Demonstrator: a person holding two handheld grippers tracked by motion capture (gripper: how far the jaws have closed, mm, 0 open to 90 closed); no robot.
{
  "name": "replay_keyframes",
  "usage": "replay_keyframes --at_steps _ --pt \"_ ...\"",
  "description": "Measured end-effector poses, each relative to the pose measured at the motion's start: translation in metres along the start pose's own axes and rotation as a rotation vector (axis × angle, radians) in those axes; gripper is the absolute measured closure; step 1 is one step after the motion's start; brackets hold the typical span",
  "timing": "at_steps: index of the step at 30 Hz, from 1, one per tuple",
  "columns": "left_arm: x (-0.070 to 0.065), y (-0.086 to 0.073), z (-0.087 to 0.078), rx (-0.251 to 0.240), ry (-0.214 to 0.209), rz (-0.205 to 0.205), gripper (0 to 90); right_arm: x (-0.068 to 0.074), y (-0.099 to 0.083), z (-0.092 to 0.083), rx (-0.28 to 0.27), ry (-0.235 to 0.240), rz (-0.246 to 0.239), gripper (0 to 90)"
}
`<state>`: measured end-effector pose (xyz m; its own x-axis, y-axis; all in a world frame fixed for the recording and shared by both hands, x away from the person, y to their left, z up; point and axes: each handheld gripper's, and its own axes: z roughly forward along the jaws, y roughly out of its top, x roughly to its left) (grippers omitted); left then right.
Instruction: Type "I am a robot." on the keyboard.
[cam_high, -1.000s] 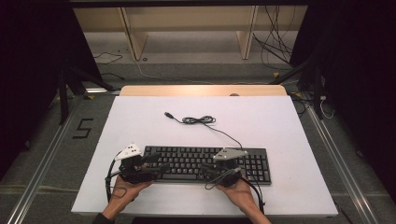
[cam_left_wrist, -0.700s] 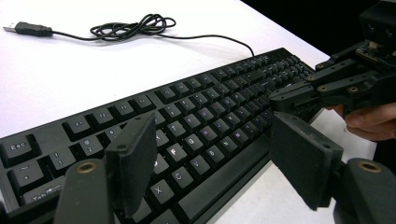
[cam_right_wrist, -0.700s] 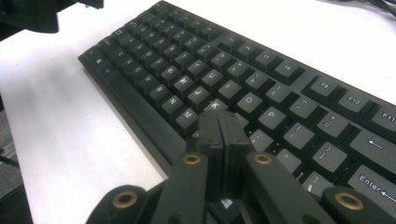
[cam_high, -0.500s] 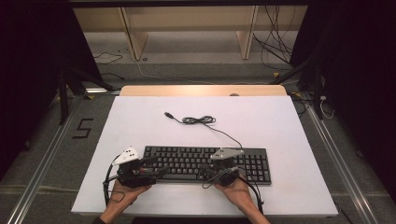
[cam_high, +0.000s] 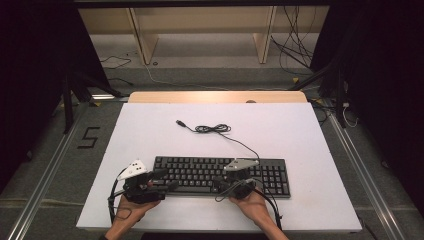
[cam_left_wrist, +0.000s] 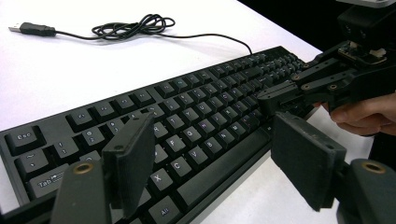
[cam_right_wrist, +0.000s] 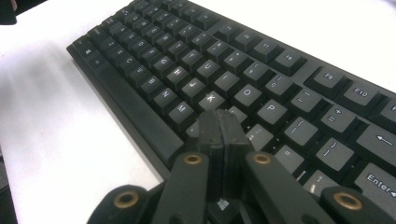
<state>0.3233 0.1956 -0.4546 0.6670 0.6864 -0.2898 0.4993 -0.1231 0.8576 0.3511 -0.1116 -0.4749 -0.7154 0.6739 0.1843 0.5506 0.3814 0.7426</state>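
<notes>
**Black keyboard on white table, two hand-held grippers at its near edge**

Setting: white table (cam_high: 150, 130) with a pale wooden strip along the far edge, grey floor around it, light wooden shelving behind, dark curtains to either side, loose cables on the floor at far right.

Far left, on the floor beside the table: black mark shaped like a 5 (cam_high: 90, 137).

Left, near edge of table: left hand (cam_high: 131, 210) gripping the left gripper (cam_high: 167, 179), grey three-cornered plate on top, black cable looped beside the wrist. Jaws apart, nothing between the pads; in the left gripper view (cam_left_wrist: 212, 163) one pad over the left-hand letter keys, the other over bare table just off the near edge of the keyboard. Tips at the left end of the keyboard, over its lower rows.

Centre: black keyboard (cam_high: 200, 170), lying flat, long side parallel to the near table edge, closer to the person than to the far edge. Black cord (cam_high: 235, 140) running from its back edge toward the middle of the table, bunched in a small coil, ending in a USB plug (cam_high: 180, 123) lying free on the white surface.

Right of centre: right hand (cam_high: 255, 207) holding the right gripper (cam_high: 224, 184), grey plate on top. Jaws together, pads pressed flat on each other, nothing clamped; in the right gripper view (cam_right_wrist: 219, 126) closed tips low over the bottom letter row, near the M and comma keys, just right of the space bar's end. Contact with a key: cannot tell.
</notes>
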Motion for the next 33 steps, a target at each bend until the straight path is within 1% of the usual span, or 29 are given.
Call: replay_keyframes --at_steps 14,21,25,27,33 --pt "0.0004 -0.0026 -0.0014 0.004 -0.001 0.005 29.3 -0.0004 -0.0014 0.0042 0.023 -0.004 -0.006 90.0" --pt "0.0 -0.0026 -0.0014 0.003 -0.002 0.005 29.2 -0.0002 -0.0017 0.0053 0.018 -0.006 -0.008 90.0" --pt "-0.0002 -0.0026 -0.0013 0.004 -0.002 0.005 29.2 0.0 -0.0019 0.0056 0.023 -0.009 -0.007 90.0" --pt "-0.0003 -0.0025 -0.0014 0.004 -0.002 0.005 29.2 0.0002 -0.0027 0.007 0.032 -0.014 -0.014 90.0" --pt "-0.0009 -0.0026 -0.0014 0.002 -0.001 0.004 29.2 0.001 -0.003 0.0078 0.034 -0.019 -0.015 90.0"
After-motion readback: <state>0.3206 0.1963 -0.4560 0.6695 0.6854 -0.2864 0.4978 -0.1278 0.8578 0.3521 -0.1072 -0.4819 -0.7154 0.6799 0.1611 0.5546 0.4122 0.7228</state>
